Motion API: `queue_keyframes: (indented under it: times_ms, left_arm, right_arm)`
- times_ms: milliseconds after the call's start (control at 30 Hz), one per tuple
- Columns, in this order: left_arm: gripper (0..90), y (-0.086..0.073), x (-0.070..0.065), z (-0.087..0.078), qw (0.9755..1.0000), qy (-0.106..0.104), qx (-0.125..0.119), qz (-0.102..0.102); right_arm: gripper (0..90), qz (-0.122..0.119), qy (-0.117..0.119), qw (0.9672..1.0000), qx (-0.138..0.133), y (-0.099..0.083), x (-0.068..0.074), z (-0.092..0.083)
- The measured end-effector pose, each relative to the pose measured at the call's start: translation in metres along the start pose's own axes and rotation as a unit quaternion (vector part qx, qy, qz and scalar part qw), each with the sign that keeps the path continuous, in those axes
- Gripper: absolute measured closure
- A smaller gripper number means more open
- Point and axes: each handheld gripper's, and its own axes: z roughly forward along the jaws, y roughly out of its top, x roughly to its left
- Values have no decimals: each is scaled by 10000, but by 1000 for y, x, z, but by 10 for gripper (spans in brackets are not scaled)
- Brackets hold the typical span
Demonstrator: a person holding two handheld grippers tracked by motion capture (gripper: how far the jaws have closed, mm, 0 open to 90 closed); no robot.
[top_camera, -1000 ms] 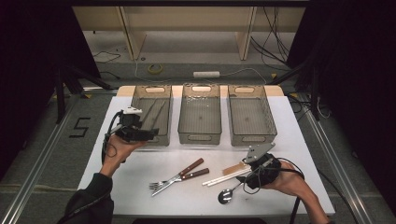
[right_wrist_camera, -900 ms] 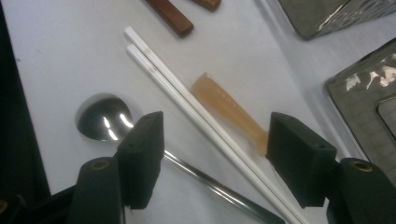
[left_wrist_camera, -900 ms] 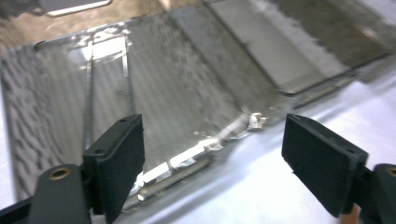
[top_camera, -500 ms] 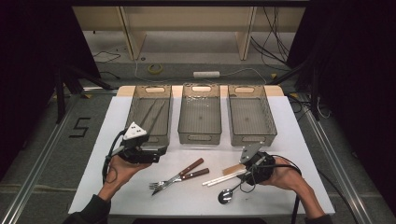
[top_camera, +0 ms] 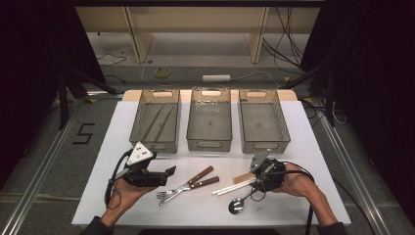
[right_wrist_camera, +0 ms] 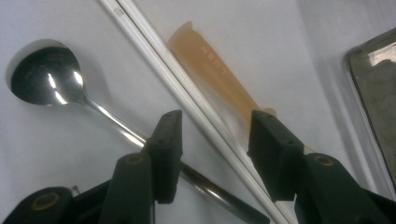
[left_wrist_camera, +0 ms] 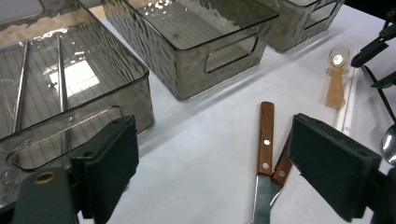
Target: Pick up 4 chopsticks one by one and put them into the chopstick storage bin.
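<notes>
Two metal chopsticks (top_camera: 157, 122) already binned; forks (top_camera: 183, 187), spoon (top_camera: 239, 204) left. Right tool (right_wrist_camera: 215, 140) half-closing around white chopsticks (right_wrist_camera: 187, 88), seemingly ungripped; left tool (left_wrist_camera: 210, 163) wide, empty.

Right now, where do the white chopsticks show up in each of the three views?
High view: the white chopsticks lie at lower right of centre, their right end under the right gripper.
Left gripper view: far right, a pale strip beside the orange plastic spoon.
Right gripper view: a diagonal from top centre down between the open jaws.
Shared landmark: the orange plastic spoon lies alongside them in all three.
</notes>
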Motion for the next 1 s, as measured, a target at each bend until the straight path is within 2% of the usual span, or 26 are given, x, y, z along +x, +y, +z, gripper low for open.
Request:
queue_keyframes:
  times_ms: [200, 400, 700, 1000]
  left_arm:
    - [155, -4, -5, -3, 9999, -59, -74, 45]
    - [155, -5, -7, -2, 9999, -61, -36, 80]
    - [156, -5, -8, -1, 9999, -79, -32, 134]
    - [156, -5, -10, 0, 9998, -100, -24, 153]
  right_arm:
    - [592, -57, -1, 9999, 134, -1, -3, 6]
    - [628, -109, 37, 9997, 211, -3, -4, 8]
    - [674, -202, 101, 9990, 378, -3, -3, 12]
    - [696, -359, 57, 9982, 468, -1, 0, 12]
